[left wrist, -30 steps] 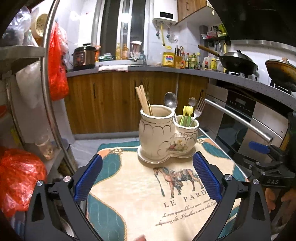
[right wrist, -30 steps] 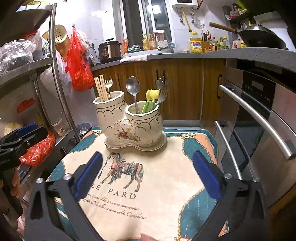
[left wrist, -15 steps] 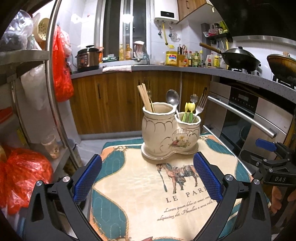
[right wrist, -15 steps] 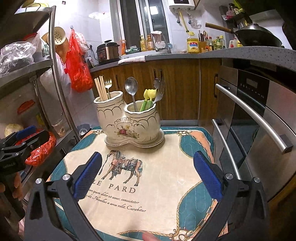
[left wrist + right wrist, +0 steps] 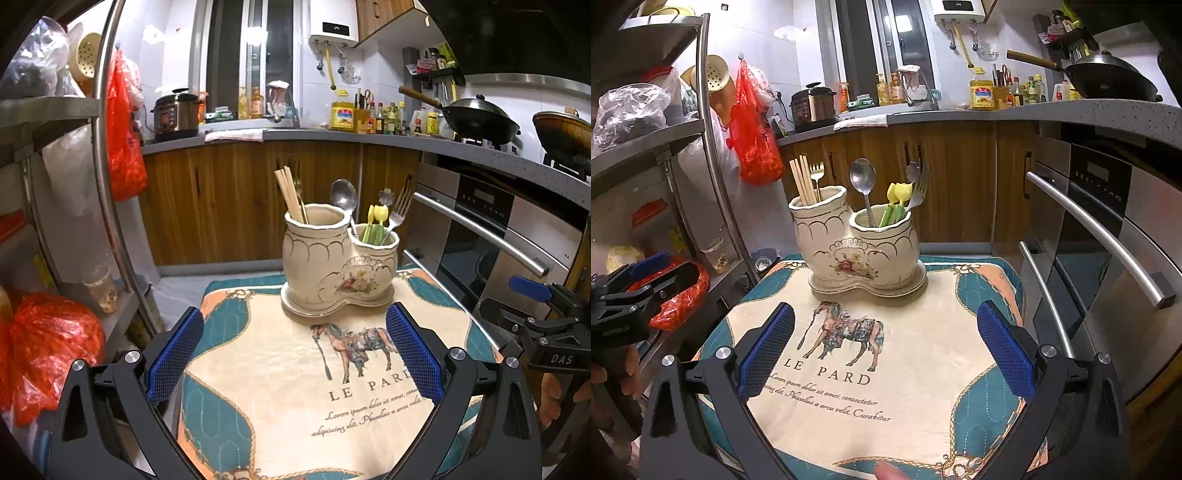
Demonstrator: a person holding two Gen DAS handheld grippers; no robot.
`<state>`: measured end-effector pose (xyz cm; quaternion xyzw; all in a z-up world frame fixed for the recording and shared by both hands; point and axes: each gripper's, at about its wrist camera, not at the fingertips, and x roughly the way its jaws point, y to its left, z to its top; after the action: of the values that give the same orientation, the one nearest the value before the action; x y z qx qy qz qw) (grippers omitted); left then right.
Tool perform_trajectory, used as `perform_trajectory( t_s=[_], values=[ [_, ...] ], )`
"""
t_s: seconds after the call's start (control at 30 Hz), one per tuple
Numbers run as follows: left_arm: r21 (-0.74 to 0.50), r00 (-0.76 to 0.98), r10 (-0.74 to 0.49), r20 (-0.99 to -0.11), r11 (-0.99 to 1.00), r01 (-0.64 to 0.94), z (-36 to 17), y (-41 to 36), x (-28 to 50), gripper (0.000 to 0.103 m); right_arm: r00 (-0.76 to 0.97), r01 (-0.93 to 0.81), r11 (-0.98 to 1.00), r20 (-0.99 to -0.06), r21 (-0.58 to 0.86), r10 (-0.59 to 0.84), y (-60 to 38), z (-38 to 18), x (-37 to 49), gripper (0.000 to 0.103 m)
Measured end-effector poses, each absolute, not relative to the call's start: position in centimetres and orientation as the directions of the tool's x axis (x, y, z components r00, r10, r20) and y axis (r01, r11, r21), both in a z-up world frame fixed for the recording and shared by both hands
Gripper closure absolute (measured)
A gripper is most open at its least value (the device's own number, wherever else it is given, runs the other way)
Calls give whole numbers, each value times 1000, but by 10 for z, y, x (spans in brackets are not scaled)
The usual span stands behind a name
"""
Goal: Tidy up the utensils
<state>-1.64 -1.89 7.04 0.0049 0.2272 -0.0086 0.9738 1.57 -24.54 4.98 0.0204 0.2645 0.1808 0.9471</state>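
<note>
A cream ceramic double utensil holder (image 5: 338, 264) (image 5: 855, 245) stands at the far side of a horse-print mat (image 5: 295, 387) (image 5: 886, 354). Its taller cup holds chopsticks (image 5: 290, 197) (image 5: 803, 181) and a gold fork (image 5: 815, 173). Its shorter cup holds a steel spoon (image 5: 344, 197) (image 5: 863, 181), yellow-green picks (image 5: 377, 218) (image 5: 899, 195) and a fork (image 5: 400, 206) (image 5: 919, 184). My left gripper (image 5: 293, 354) and right gripper (image 5: 884, 350) are both open and empty, held above the mat's near half, well short of the holder.
A metal rack (image 5: 110, 184) (image 5: 713, 166) with red bags (image 5: 44, 343) stands left of the mat. An oven with bar handles (image 5: 480, 229) (image 5: 1100, 229) is close on the right. Wooden cabinets and a crowded counter (image 5: 295, 133) lie behind. The right gripper shows at the left wrist view's right edge (image 5: 546, 325).
Both grippers have drawn back and risen slightly from the holder, which looks smaller and farther. Both stayed open and empty. The utensils have not moved.
</note>
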Motion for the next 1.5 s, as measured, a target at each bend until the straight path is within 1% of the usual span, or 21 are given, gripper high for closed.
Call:
perform_trajectory(
  t_s=[1.07,1.5],
  values=[
    [8,891,-10,-455,1000,16,66,-15,-20,5,775,-361,922,-504,142,381,-238,48,6,5],
    [14,899,-1,-438,1000,8,67,-15,-22,5,778,-355,923,-501,149,380,-239,48,8,5]
  ],
)
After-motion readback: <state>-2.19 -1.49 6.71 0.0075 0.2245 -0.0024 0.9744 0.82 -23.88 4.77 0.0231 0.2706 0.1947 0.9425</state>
